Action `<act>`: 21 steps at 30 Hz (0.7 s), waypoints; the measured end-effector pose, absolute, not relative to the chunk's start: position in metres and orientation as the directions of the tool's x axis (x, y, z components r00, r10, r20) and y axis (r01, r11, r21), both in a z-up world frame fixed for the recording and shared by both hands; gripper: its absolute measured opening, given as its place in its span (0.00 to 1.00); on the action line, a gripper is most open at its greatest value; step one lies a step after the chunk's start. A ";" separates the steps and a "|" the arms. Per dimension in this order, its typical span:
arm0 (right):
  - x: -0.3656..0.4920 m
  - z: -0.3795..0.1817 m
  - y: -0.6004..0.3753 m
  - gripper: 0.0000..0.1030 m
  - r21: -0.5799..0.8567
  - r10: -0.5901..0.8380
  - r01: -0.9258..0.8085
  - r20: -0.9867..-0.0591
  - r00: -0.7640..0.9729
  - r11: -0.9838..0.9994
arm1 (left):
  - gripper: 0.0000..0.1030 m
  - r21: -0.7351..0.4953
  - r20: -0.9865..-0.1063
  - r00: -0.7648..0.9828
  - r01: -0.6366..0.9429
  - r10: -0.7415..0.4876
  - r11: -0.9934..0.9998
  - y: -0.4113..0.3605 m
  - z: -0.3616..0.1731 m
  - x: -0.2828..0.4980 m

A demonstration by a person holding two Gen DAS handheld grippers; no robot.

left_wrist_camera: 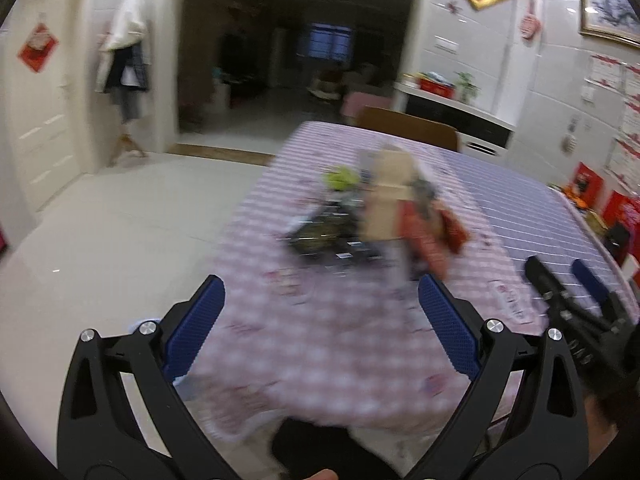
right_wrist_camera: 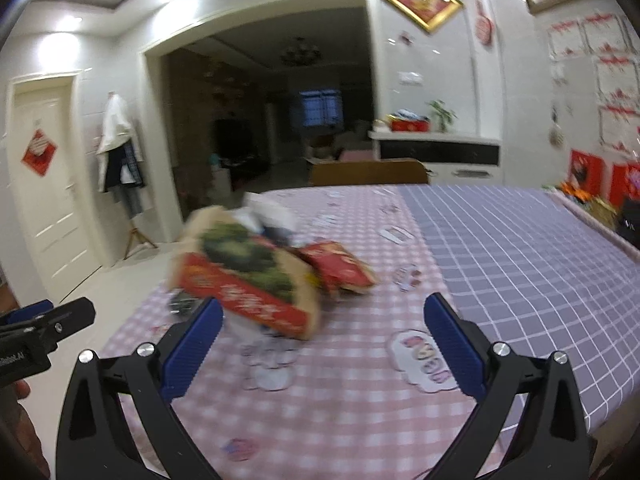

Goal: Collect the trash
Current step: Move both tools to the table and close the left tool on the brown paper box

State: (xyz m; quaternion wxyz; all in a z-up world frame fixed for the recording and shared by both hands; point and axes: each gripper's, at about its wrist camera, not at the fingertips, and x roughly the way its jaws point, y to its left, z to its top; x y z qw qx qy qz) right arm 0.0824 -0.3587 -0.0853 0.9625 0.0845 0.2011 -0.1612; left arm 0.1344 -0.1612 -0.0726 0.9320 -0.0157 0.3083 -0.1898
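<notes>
I'm holding both my left gripper (left_wrist_camera: 320,316) and right gripper (right_wrist_camera: 323,332) with jaws spread wide and empty above the checked surface (right_wrist_camera: 520,248), facing the trash pile (right_wrist_camera: 256,276), seemingly cardboard packaging though blurred, lying toward its left edge.

Trash heap on desk (right_wrist_camera: 360,400) near left edge, blurred: tan carton (right_wrist_camera: 256,276) with red band and green print, tilted; crumpled red wrapper (right_wrist_camera: 340,268) touching its right; white scraps behind; dark bag (left_wrist_camera: 328,232) beneath
</notes>
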 end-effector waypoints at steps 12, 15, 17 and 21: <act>0.117 -0.119 -0.410 0.96 0.162 -0.242 0.360 -0.489 0.838 0.919 | 0.92 -0.281 -0.601 0.661 0.352 -0.450 0.893 -0.226 -0.107 0.206; 0.127 -0.123 -0.409 0.96 0.164 -0.226 0.346 -0.497 0.838 0.924 | 0.87 -0.312 -0.576 0.675 0.340 -0.461 0.887 -0.225 -0.104 0.210; 0.130 -0.124 -0.410 0.96 0.170 -0.219 0.344 -0.503 0.836 0.924 | 0.79 -0.319 -0.558 0.686 0.341 -0.466 0.884 -0.227 -0.102 0.211; 0.135 -0.127 -0.411 0.96 0.177 -0.211 0.342 -0.513 0.832 0.923 | 0.50 -0.327 -0.549 0.687 0.347 -0.476 0.879 -0.229 -0.098 0.215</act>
